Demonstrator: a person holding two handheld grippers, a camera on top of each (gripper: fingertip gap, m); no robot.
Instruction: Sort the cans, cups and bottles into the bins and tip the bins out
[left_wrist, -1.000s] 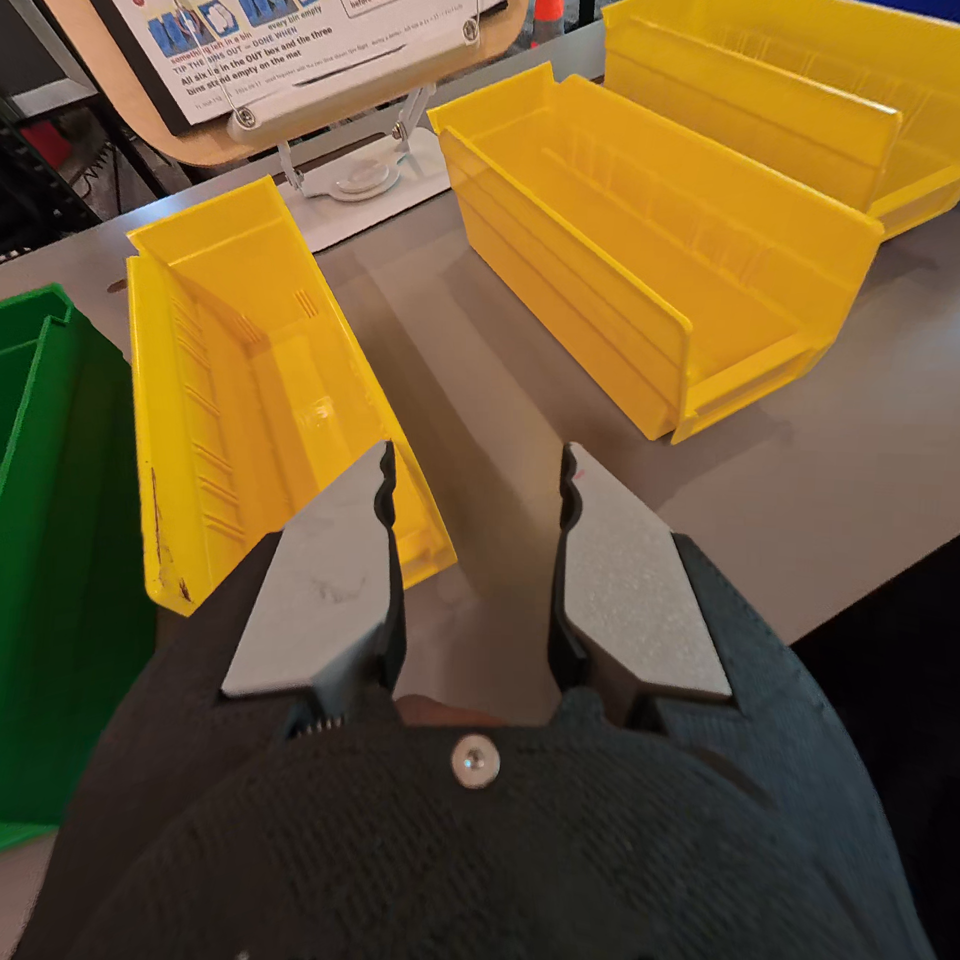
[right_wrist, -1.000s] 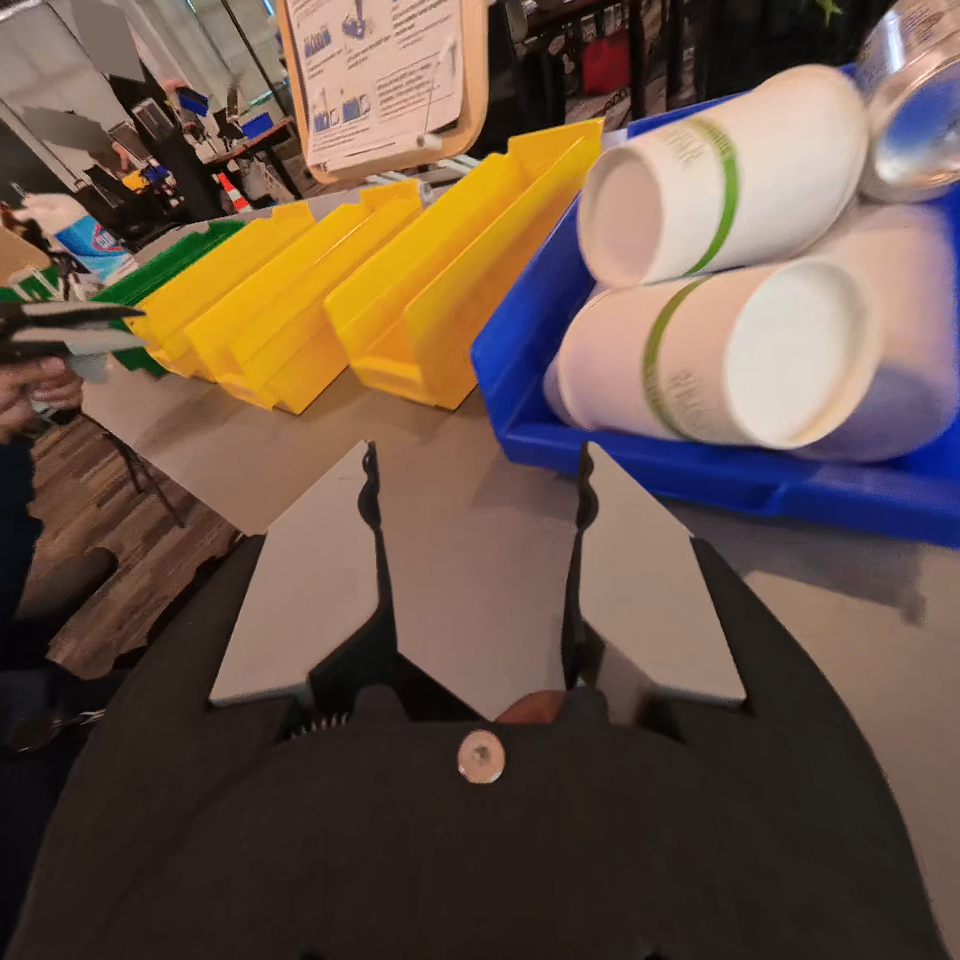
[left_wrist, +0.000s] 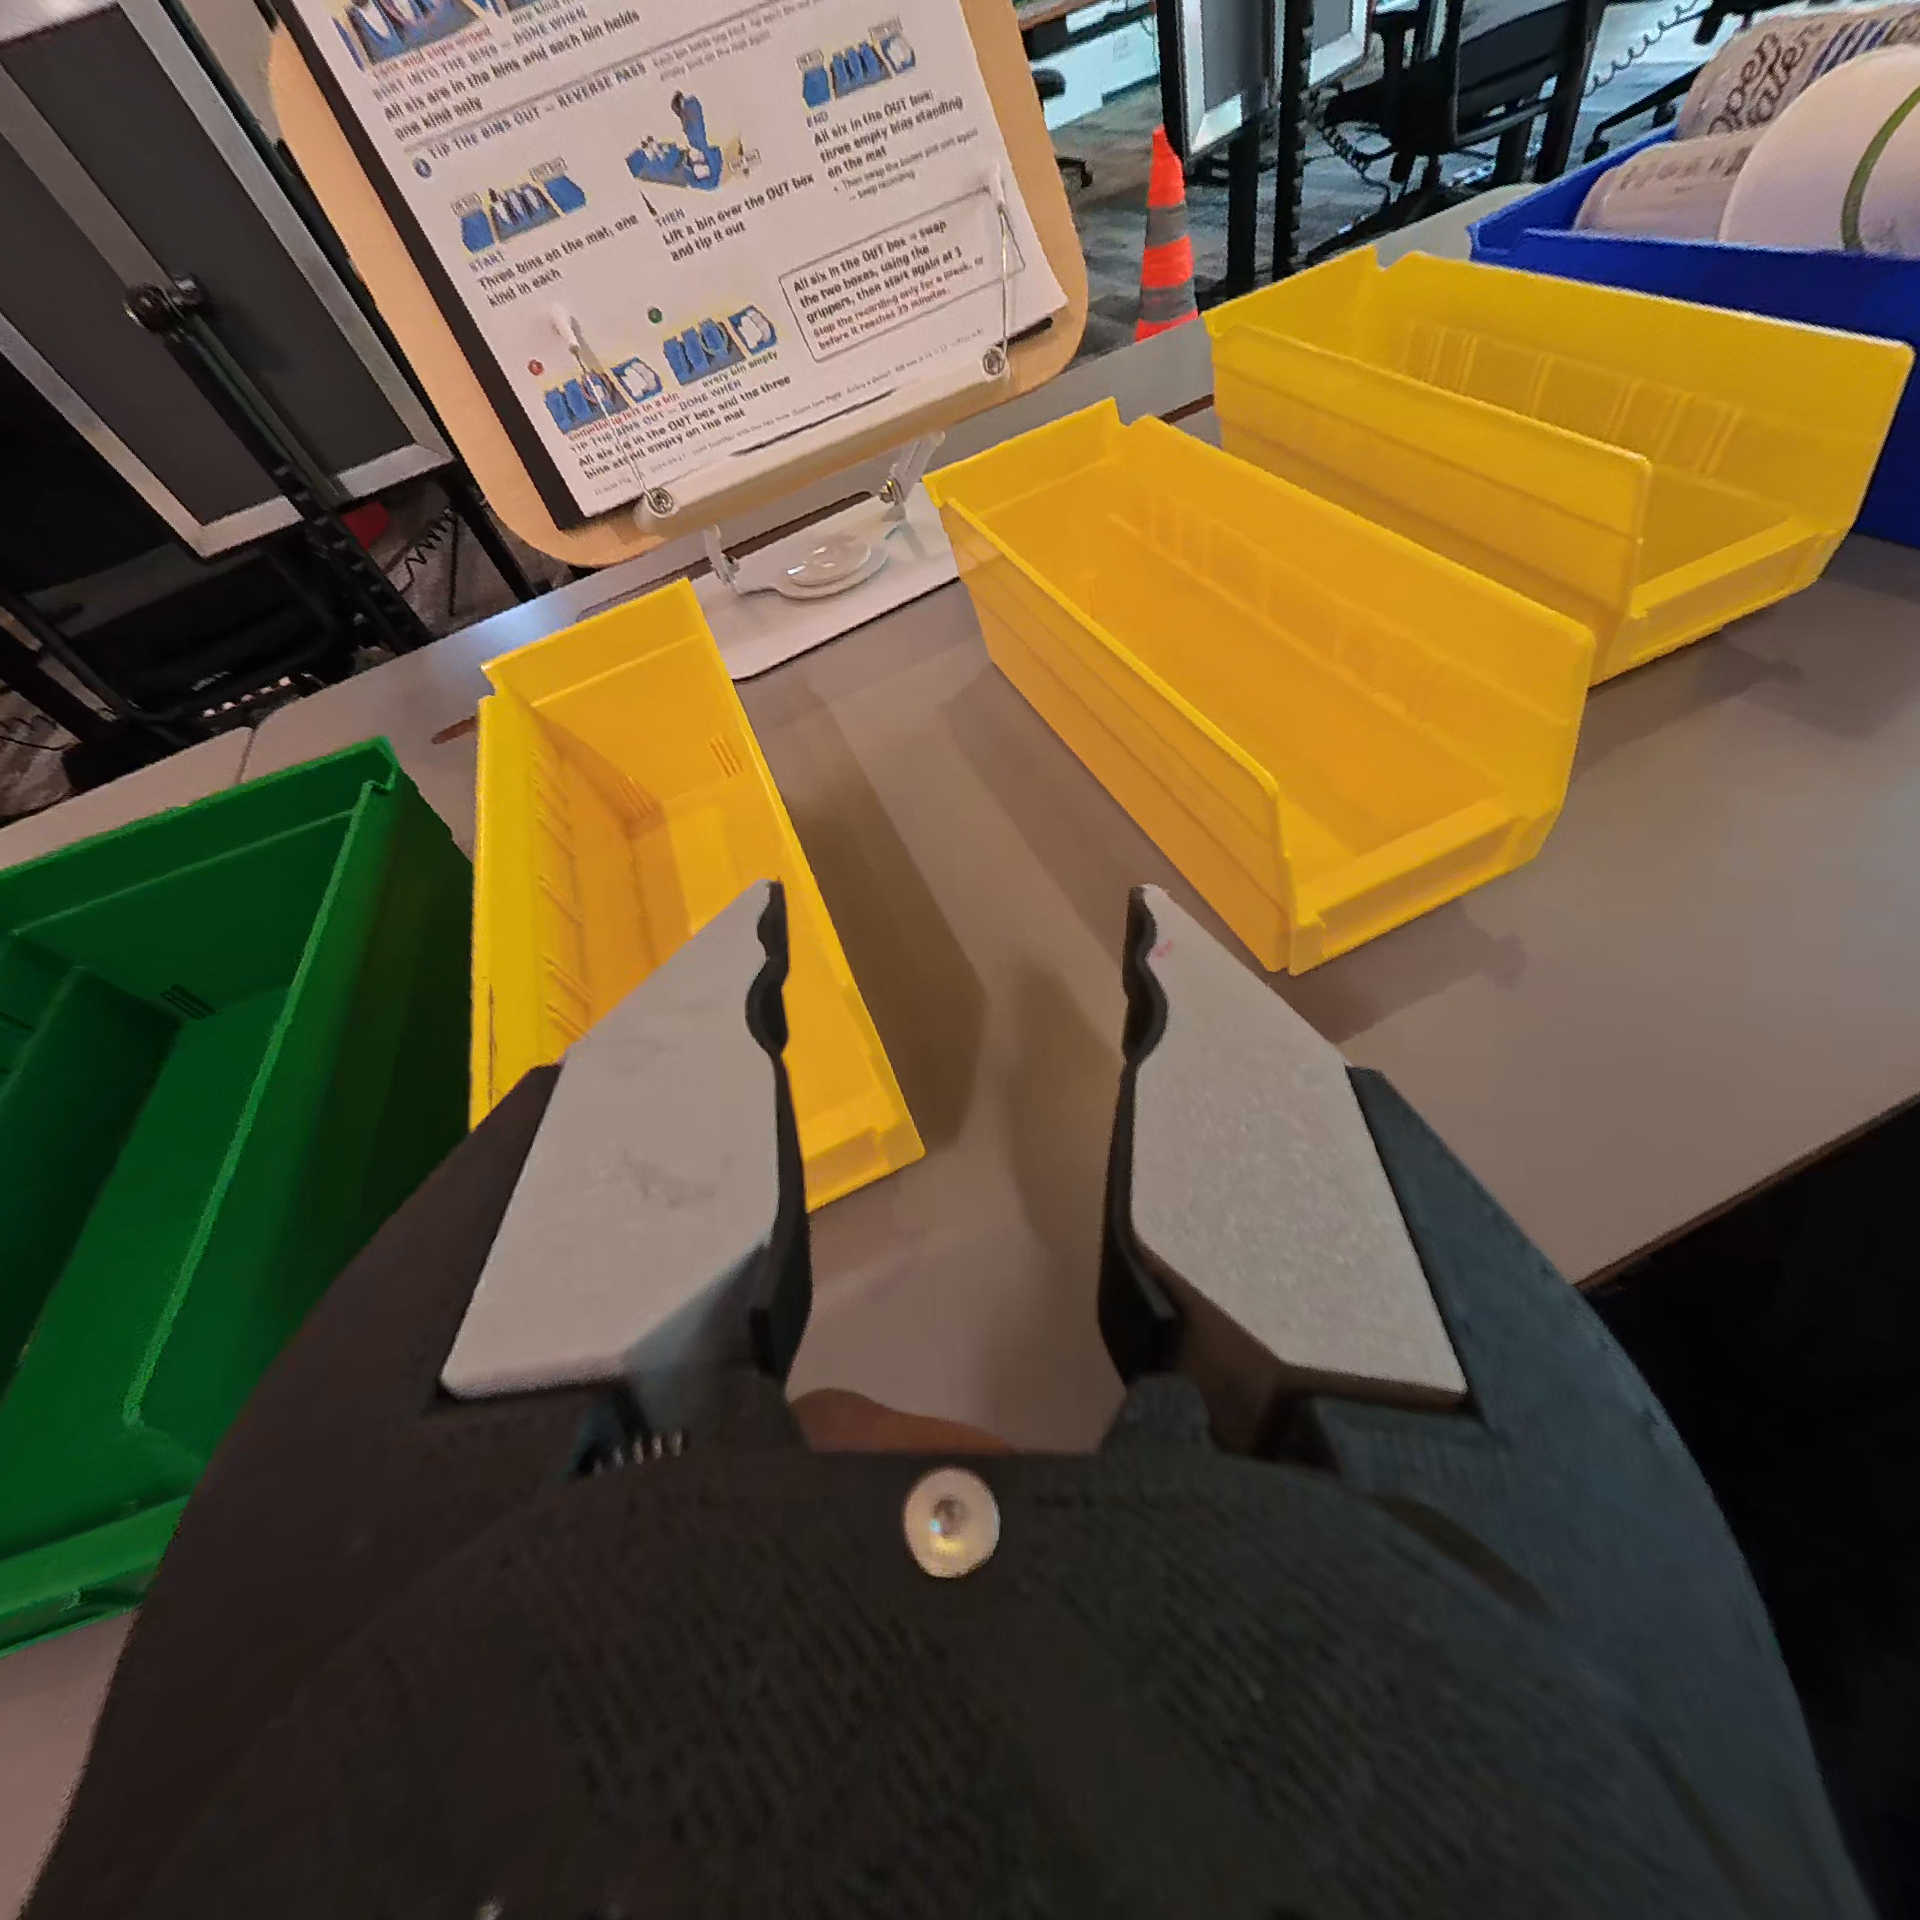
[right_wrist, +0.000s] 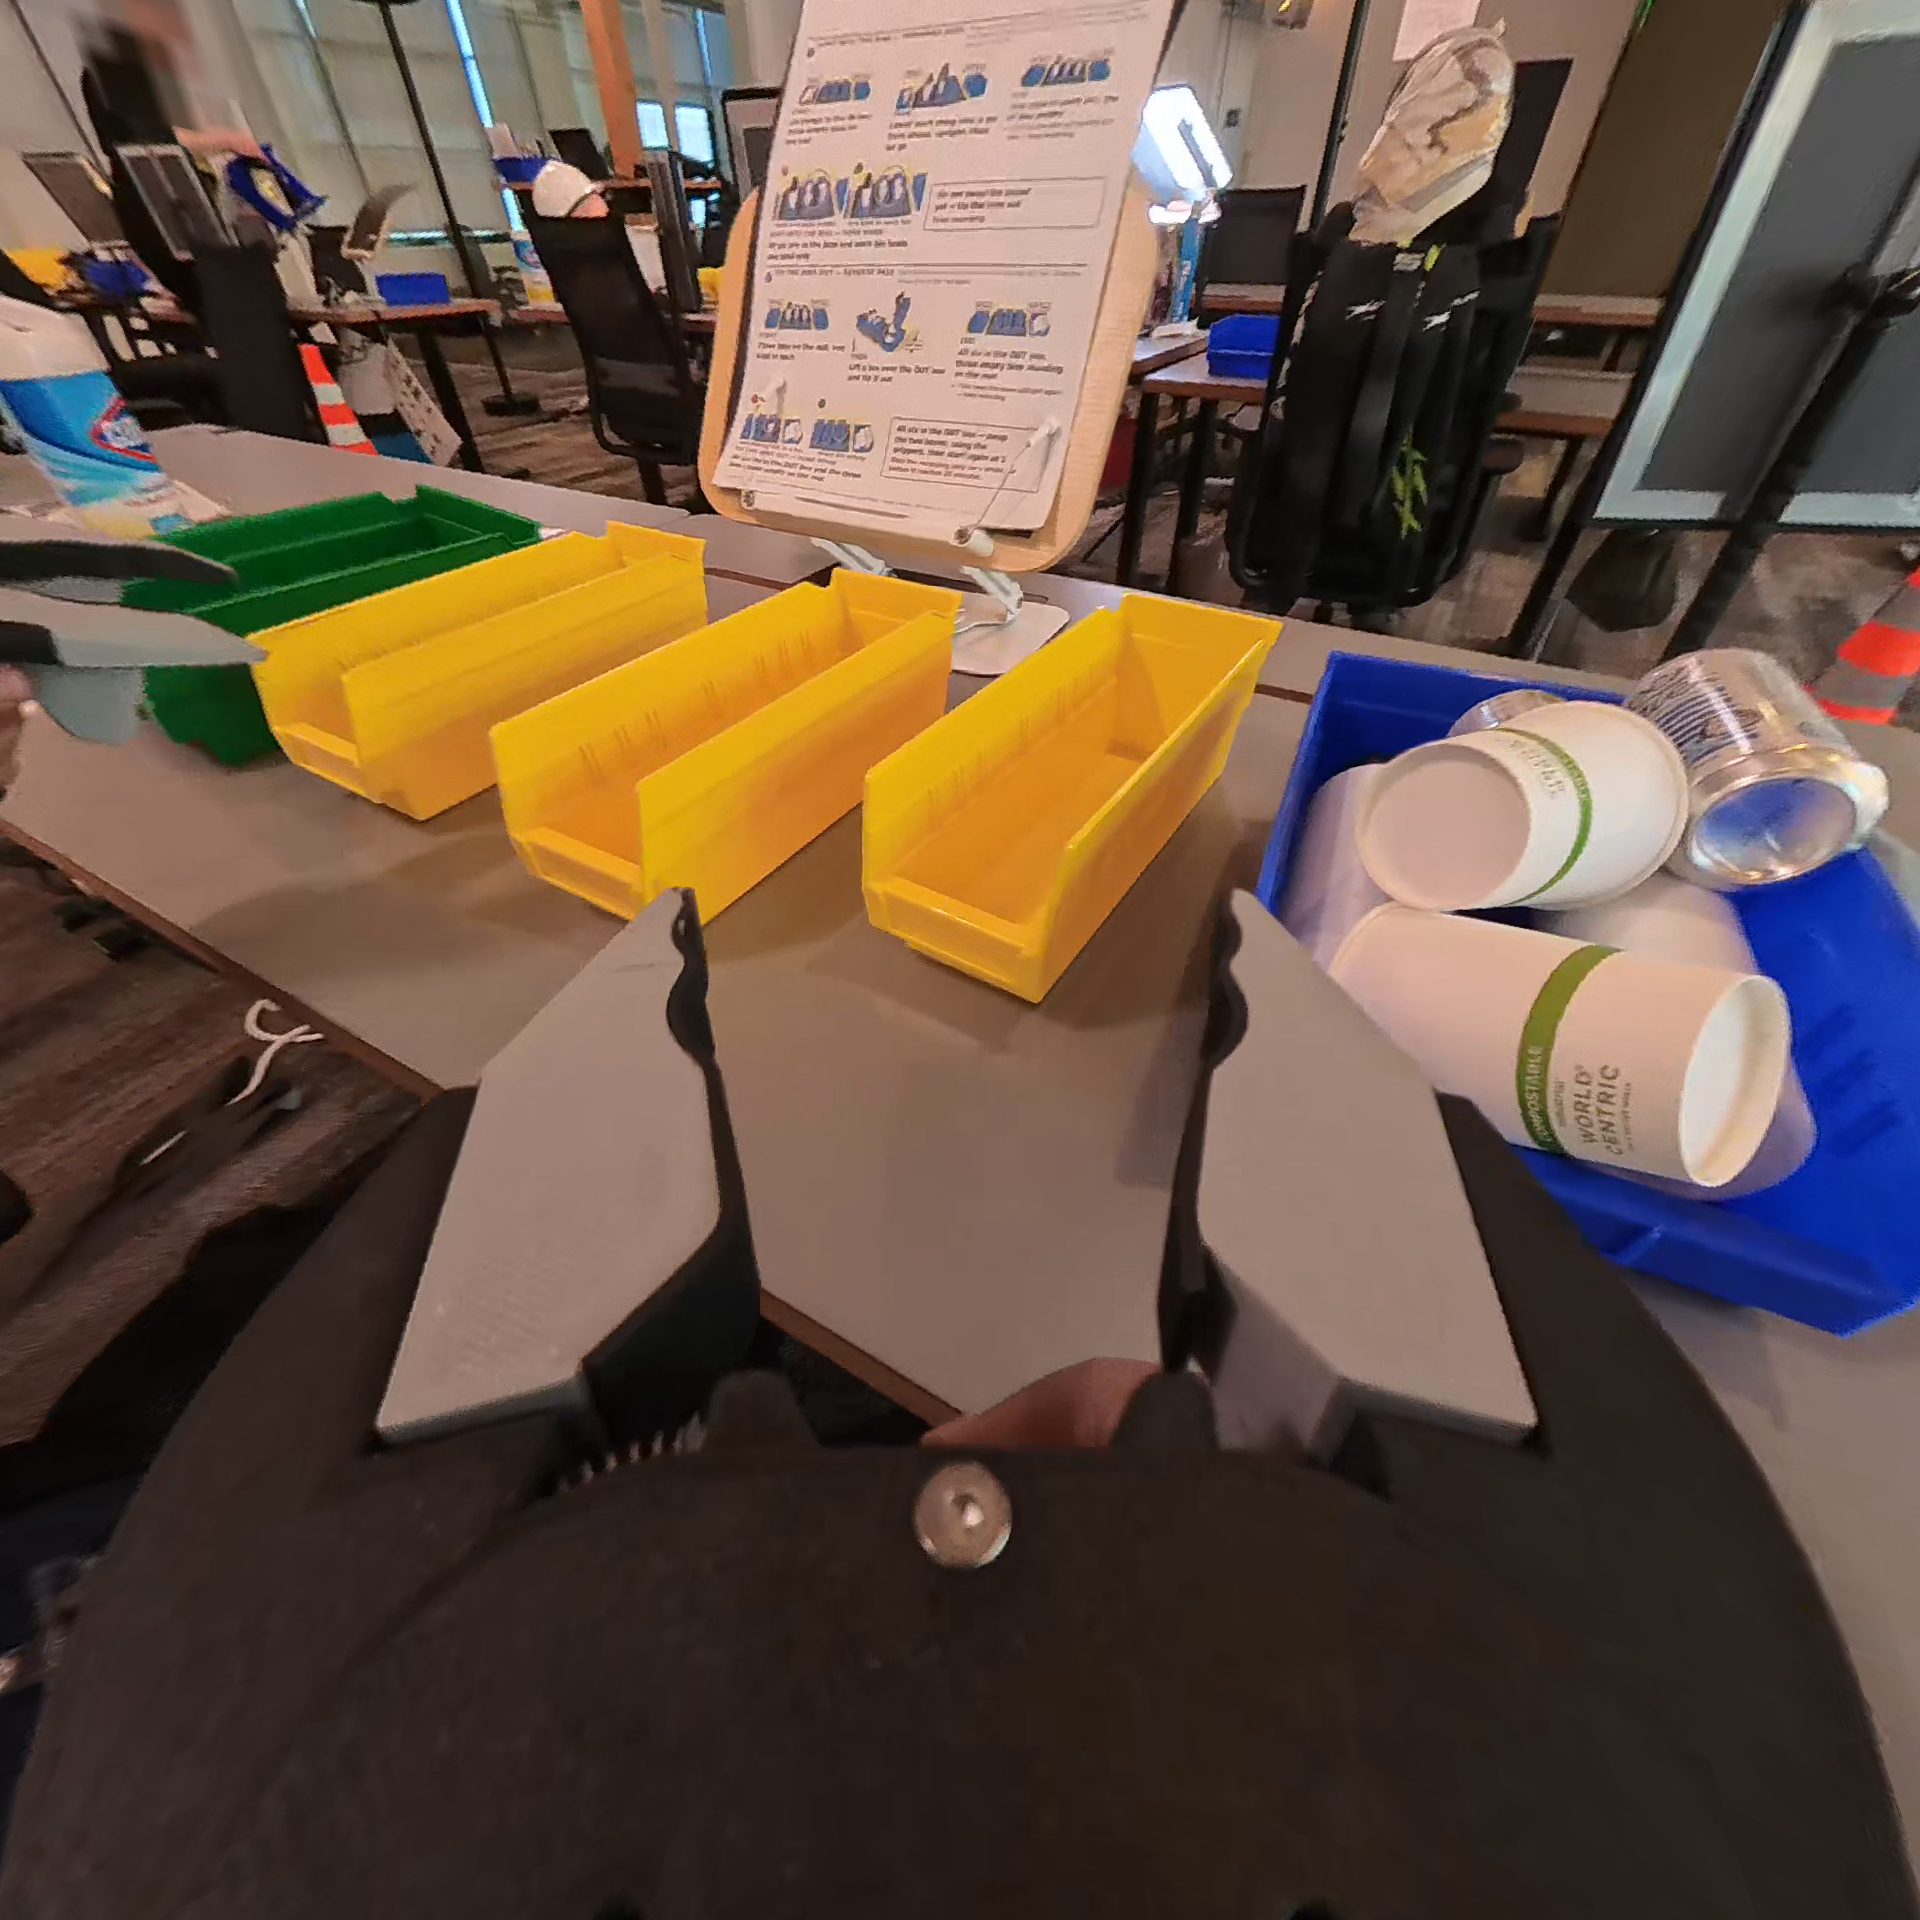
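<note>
Holding left gripper (left_wrist: 951, 909) and right gripper (right_wrist: 951, 914) wide, empty, above the table (right_wrist: 935, 1174); we count three yellow bins (right_wrist: 1049, 821), two cups (right_wrist: 1600, 1060) at right.

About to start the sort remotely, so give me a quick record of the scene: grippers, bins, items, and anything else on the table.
left gripper: open, empty, above the table near the leftmost yellow bin
right gripper: open, empty, over the table
yellow bins: three in a row, all empty
green bin: far left, looks empty
blue bin: far right, holds paper cups and a clear bottle, lying on their sides
instruction board: standing behind the bins
</note>
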